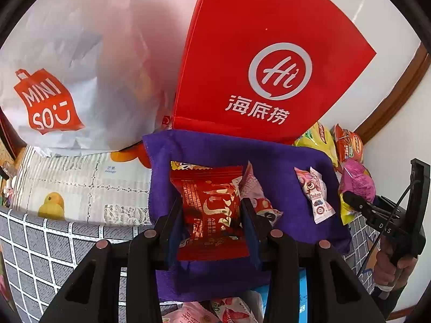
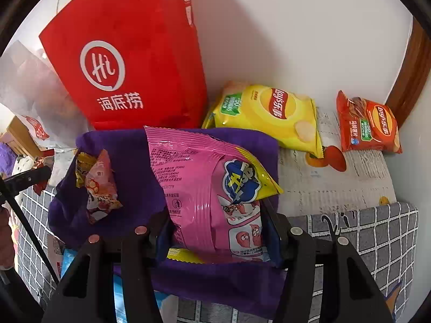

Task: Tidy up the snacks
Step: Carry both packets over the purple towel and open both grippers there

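My left gripper (image 1: 211, 210) is shut on a small red snack packet (image 1: 212, 210), held over a purple cloth (image 1: 282, 161). Two small pink packets lie on that cloth: one (image 1: 256, 196) beside the red one, another (image 1: 313, 195) further right. My right gripper (image 2: 215, 215) is shut on a pink snack bag (image 2: 199, 188) with a yellow edge, above the same purple cloth (image 2: 129, 167). A small pink and yellow packet pile (image 2: 98, 185) lies on the cloth's left side. The right gripper (image 1: 358, 204) with its pink bag (image 1: 358, 180) shows at the left wrist view's right edge.
A red paper bag (image 1: 269, 67) stands behind the cloth, a white plastic bag (image 1: 67, 80) to its left. A yellow chip bag (image 2: 269, 115) and an orange chip bag (image 2: 369, 126) lie by the white wall. More packets (image 1: 231, 312) lie below the cloth.
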Demonstrator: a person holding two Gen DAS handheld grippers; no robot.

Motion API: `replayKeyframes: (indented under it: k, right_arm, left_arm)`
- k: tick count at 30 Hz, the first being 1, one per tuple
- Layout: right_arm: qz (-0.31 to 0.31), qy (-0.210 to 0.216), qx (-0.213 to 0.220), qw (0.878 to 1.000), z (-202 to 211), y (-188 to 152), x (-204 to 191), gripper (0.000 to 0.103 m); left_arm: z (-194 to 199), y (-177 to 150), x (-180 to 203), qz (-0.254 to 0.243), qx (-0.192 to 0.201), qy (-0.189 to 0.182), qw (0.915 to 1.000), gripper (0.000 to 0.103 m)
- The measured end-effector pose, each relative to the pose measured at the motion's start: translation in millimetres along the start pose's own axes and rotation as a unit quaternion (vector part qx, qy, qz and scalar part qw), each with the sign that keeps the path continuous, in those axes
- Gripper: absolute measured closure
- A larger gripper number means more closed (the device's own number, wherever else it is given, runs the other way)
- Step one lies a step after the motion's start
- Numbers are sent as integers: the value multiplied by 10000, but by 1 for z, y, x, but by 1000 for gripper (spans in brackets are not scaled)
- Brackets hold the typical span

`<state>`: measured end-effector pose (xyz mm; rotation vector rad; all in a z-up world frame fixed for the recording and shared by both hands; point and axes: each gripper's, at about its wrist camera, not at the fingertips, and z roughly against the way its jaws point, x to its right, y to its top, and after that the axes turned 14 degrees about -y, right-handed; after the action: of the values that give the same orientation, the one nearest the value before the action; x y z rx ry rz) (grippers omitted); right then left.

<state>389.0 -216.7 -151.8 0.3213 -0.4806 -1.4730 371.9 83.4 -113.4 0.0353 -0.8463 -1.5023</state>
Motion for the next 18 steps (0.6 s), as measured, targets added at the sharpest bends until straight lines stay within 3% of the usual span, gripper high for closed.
replayKeyframes:
  k: [12,18]
  right_arm:
    - [157,-69,-277,9995,-21,-4,-7,46]
    - [376,-306,-348,9982,-28,-5,-15,46]
  left_arm:
    - [-19,-3,-2,39,-374,70,9993,64]
    - [-29,-3,3,10,-571,82,9983,64]
